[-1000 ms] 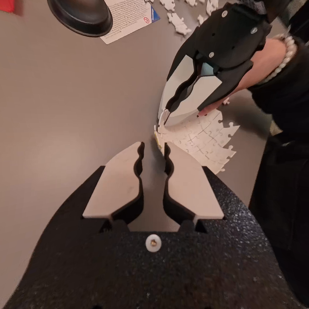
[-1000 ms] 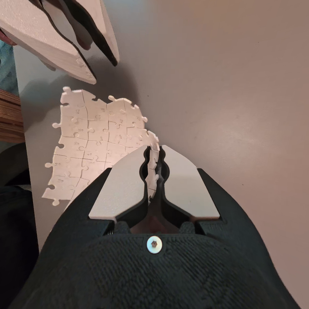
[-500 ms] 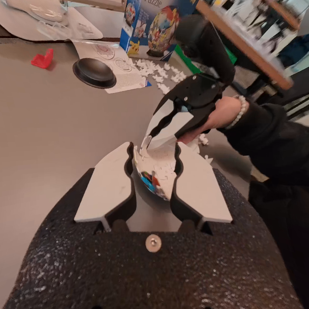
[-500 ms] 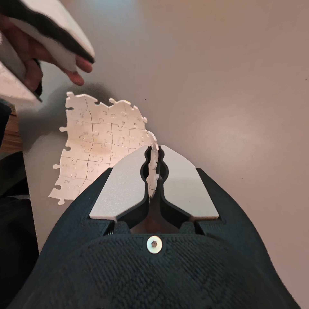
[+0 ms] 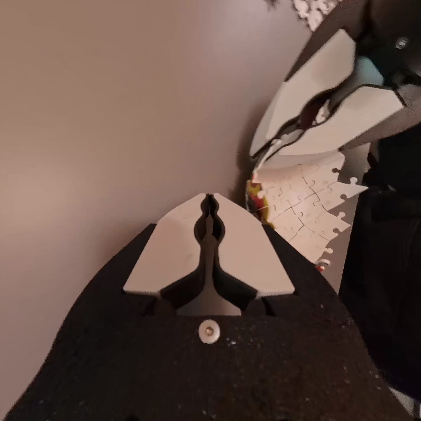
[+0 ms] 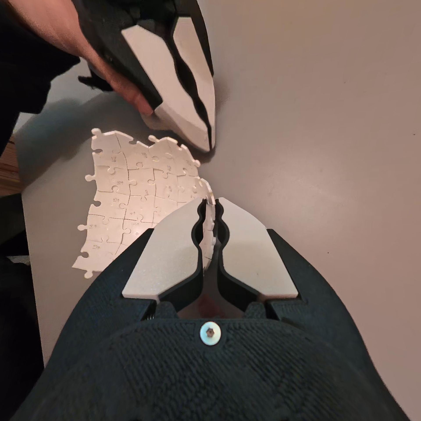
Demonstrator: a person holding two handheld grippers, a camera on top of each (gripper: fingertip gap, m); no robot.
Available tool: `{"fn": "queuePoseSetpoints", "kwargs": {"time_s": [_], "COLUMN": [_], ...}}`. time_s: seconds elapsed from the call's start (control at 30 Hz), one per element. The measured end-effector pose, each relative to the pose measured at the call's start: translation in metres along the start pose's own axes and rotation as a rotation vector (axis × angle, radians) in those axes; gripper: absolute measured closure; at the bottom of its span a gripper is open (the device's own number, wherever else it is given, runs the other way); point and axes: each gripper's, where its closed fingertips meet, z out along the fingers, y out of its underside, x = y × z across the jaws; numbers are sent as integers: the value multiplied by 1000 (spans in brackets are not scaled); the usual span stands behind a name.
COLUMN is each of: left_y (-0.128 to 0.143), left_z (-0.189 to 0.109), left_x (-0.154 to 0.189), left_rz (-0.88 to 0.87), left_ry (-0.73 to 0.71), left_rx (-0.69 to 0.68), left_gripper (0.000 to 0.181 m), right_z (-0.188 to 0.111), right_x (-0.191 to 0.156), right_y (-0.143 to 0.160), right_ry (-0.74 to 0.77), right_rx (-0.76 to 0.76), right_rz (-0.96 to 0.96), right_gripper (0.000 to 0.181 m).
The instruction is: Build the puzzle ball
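Note:
A curved section of joined puzzle pieces (image 6: 136,193), white inner side up, stands tilted on the grey table (image 6: 319,114). My right gripper (image 6: 210,200) is shut on its right edge. In the left wrist view the section (image 5: 303,205) shows a coloured outer face at its left rim, and the right gripper (image 5: 257,159) grips it from above. My left gripper (image 5: 209,196) is shut with nothing between its fingers, just left of the section. In the right wrist view the left gripper (image 6: 209,145) points down beside the section's far right corner, close to the table.
Loose white puzzle pieces (image 5: 312,11) lie blurred at the far top. A person's hand (image 6: 127,91) holds the left gripper. Dark clothing (image 5: 387,250) fills the right side past the table edge. A wooden surface (image 6: 6,168) shows past the table's left edge. One gripper's finger ends stand about 5 cm off the other's.
My left gripper was open around the section half a second ago; it has pulled off to its side and shut empty. My right gripper keeps its hold on the section's edge.

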Motion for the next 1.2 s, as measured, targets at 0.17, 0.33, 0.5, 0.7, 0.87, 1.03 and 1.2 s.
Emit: {"fn": "queuePoseSetpoints", "kwargs": {"time_s": [0.17,0.33,0.5,0.7,0.87,1.03,1.2], "left_y": [-1,-4,-7,-11,-28,-24,4], "left_z": [13,13,12,9,-23,-53,-42], "left_x": [13,14,16,9,-13,-8,9], "left_rz": [62,50,45,22,-26,-55,-124], "left_ry": [97,138,171,129,-69,-227,-225], "left_rx": [-22,7,48,100,320,491,451], "left_gripper": [181,181,181,181,181,181,179], "right_z": [3,4,5,6,2,-4,-8], "right_x": [2,3,4,7,13,15,-3], "right_y": [0,0,0,3,9,7,-9], "right_ry": [11,28,38,48,67,50,-87], "right_rx": [-18,-35,-40,-56,-83,-96,-96], "right_rz": [6,10,16,36,51,28,-71], "right_gripper": [173,172,171,169,161,151,139]}}
